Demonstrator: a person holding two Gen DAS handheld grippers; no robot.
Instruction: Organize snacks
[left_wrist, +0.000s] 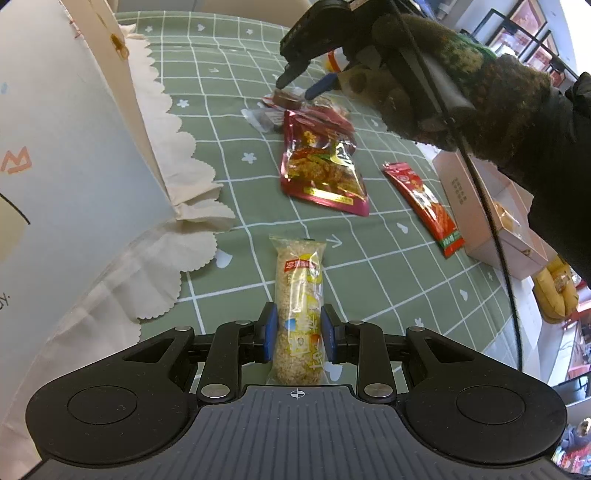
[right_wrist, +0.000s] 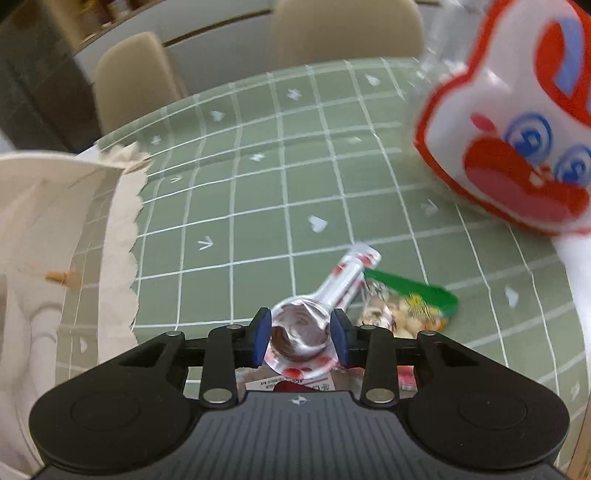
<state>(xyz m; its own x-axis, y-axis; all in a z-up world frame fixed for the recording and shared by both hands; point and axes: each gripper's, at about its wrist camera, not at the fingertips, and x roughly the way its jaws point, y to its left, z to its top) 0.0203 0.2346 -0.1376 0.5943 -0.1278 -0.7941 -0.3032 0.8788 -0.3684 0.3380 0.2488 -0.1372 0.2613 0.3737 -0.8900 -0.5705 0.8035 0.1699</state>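
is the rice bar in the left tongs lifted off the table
No, the rice bar lies flat on the green checked tablecloth with the left tongs closed on its sides.

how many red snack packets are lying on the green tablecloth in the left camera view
2. A large red snack pouch lies mid-table, and a long narrow red packet lies to its right, beside the pink box. More wrappers behind the pouch are partly hidden.

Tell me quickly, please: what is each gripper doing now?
Left gripper: closed on the rice cracker bar.
Right gripper: closed on the round brown snack in clear wrapper.
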